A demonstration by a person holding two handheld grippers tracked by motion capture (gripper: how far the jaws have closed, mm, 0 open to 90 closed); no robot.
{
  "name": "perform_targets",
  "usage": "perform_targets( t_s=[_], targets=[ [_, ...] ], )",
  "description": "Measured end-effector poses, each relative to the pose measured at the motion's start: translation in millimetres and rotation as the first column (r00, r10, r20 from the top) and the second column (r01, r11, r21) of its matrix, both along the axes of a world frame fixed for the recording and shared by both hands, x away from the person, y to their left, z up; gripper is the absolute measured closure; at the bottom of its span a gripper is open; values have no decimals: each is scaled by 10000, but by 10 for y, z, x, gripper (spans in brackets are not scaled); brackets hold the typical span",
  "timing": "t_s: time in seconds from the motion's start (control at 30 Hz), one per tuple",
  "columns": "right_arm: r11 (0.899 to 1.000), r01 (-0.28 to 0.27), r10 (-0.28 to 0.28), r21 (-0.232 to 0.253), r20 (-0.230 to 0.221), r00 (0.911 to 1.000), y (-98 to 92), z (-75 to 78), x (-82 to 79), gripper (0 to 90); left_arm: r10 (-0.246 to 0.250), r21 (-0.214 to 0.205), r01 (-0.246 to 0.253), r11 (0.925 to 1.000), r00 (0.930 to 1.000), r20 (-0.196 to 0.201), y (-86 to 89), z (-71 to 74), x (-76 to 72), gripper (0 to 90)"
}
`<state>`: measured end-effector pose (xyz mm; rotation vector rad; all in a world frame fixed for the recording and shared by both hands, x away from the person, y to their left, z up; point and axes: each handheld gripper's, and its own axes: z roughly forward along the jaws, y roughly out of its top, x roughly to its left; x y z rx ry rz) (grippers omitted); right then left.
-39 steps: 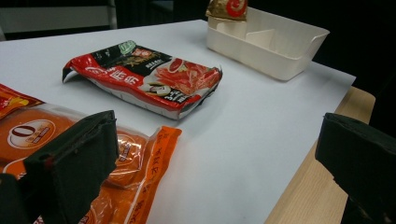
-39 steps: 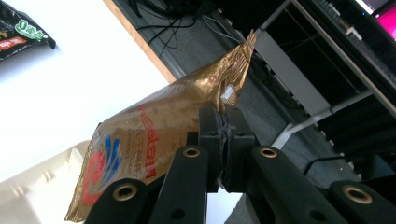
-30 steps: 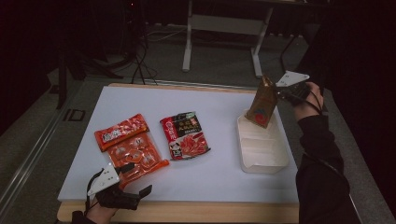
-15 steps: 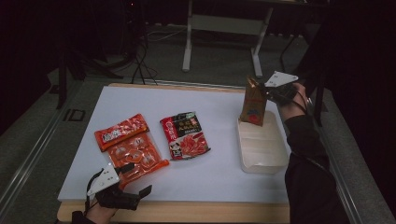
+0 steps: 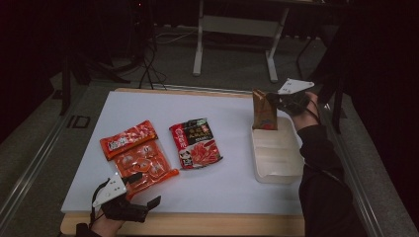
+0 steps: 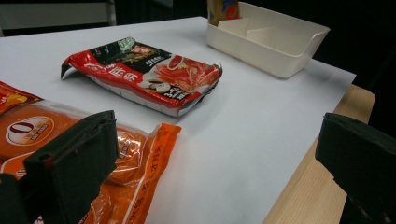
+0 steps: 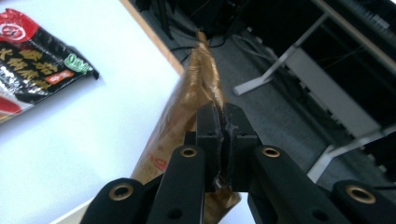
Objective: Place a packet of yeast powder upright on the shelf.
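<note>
Our right gripper (image 5: pixel 277 101) has its fingers pinching the upright brown packet (image 5: pixel 264 109), long axis vertical, directly above the white tray's (image 5: pixel 276 157) far end; our left gripper (image 5: pixel 141 190) idles spread, near-left.

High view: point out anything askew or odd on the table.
Only the red-and-black snack packet looks off: it lies tilted, one corner curling up off the white sheet. The orange packets lie flat; nothing is spilled.
</note>
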<state>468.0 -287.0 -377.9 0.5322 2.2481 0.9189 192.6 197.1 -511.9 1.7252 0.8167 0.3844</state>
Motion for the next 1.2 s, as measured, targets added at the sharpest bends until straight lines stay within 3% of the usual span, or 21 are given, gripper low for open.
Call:
perform_targets(
  t_s=[0.07,0.2,0.4,0.5,0.67,0.8,0.87,0.93,1.0,1.03,1.17,1.2],
  targets=[
    [9999,156,-157,-47,-255,9996,-19,-93,9,867,-26,64,26,10000,10000,-16,1,-2,-4,0],
    [9975,618,-595,349,-620,9963,-161,-274,11,867,-13,-7,13,10000,10000,4,0,0,-2,0],
    [9803,1393,-1234,1402,-1169,9855,-353,-358,14,862,-29,43,29,10000,10000,-4,-10,-2,2,0],
    [9762,1605,-1436,1461,-1199,9823,-397,-358,5,827,-22,35,22,10000,10000,25,-9,1,-3,0],
    [9756,1707,-1570,1384,-1041,9821,-405,-294,-44,746,-17,55,16,10000,9999,114,-9,1,-4,0],
    [9721,1651,-1554,1668,-696,9854,-431,-161,-123,693,75,117,-78,9999,9997,227,-8,5,3,0],
    [9671,1680,-1585,1908,-642,9853,-452,-99,-160,647,45,85,-48,10000,9995,327,-7,7,5,0],
    [9556,1863,-1713,2284,-840,9816,-462,-32,-221,615,111,25,-112,9999,9984,552,-1,24,0,0],
    [9417,2168,-1969,2575,-1008,9752,-463,25,-292,526,109,-70,-105,9999,9977,666,4,39,-6,11],
    [9417,2168,-1969,2575,-1008,9752,-463,25,-292,526,109,-70,-105,9999,9977,666,4,39,-6,11],
    [9296,2194,-2024,2960,-872,9754,-438,104,-488,385,80,-110,-77,9999,9997,238,-7,73,8,11],
    [9286,2149,-1977,3025,-868,9764,-427,115,-543,371,-141,-185,136,9997,9996,-252,-25,110,29,11]
  ],
)
